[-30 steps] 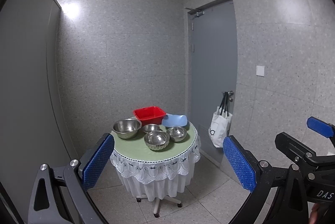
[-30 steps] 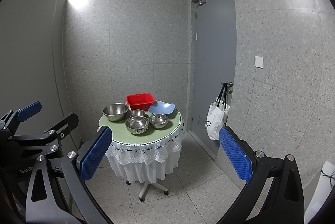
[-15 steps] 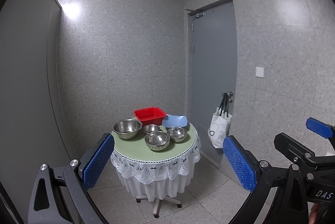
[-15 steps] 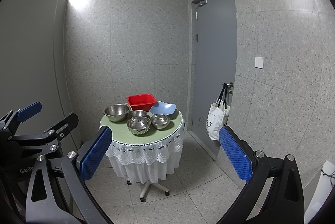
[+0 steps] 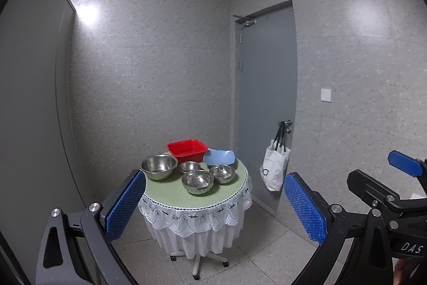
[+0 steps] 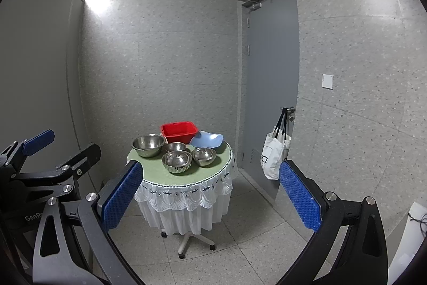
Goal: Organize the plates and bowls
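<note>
Left wrist view: four shiny steel bowls (image 5: 197, 181), a red square tub (image 5: 186, 149) and a pale blue dish (image 5: 218, 157) sit on the round, lace-skirted bench (image 5: 170, 195). The left hand-held gripper (image 5: 214, 207) is wide open, empty, well short.

Right wrist view: the right hand-held gripper (image 6: 210, 194) gapes empty too; a white tote bag (image 6: 273, 154) hangs on the door handle.

We see four steel bowls upright on the round surface (image 5: 170, 195): a large bowl (image 5: 159, 167) at left, a small bowl (image 5: 189, 167) behind centre, a medium bowl (image 5: 197, 181) in front and another bowl (image 5: 222, 173) at right. Behind them stand a red square basin (image 5: 186, 149) and, beside it to the right, a pale blue plate (image 5: 219, 157) with upturned corners.
</note>
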Action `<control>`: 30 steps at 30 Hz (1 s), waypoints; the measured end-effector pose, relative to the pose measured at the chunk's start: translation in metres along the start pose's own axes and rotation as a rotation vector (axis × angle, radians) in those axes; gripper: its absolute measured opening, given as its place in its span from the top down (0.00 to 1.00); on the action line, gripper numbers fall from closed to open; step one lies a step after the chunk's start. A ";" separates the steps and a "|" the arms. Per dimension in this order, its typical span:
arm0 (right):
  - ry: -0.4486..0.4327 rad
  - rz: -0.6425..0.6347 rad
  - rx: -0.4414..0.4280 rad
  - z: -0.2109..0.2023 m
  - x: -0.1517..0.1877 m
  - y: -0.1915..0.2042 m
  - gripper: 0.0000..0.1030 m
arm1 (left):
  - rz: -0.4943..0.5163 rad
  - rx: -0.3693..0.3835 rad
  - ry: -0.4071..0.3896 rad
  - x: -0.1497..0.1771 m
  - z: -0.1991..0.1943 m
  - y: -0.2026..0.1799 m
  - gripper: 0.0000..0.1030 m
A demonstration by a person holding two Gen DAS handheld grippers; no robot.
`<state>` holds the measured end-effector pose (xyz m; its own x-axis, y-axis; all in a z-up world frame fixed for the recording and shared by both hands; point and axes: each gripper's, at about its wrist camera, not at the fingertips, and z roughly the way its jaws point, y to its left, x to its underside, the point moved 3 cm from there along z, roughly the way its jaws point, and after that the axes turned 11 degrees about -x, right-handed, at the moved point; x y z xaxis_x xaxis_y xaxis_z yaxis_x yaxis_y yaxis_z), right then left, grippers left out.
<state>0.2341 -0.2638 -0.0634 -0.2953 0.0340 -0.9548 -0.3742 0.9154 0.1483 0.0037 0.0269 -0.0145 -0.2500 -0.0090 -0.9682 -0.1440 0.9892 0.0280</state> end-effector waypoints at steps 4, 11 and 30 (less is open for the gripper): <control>0.000 0.003 0.008 -0.002 0.002 0.005 0.00 | 0.003 0.008 0.000 0.002 0.002 0.008 0.00; 0.002 0.010 0.018 -0.002 0.004 0.015 0.00 | 0.006 0.016 0.001 0.003 0.005 0.023 0.00; 0.034 0.055 0.020 0.050 0.013 0.034 0.00 | 0.018 0.020 0.063 0.001 0.076 0.049 0.00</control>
<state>0.2617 -0.2125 -0.0835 -0.3449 0.0707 -0.9360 -0.3393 0.9204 0.1945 0.0688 0.0867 -0.0325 -0.3121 0.0005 -0.9500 -0.1199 0.9920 0.0399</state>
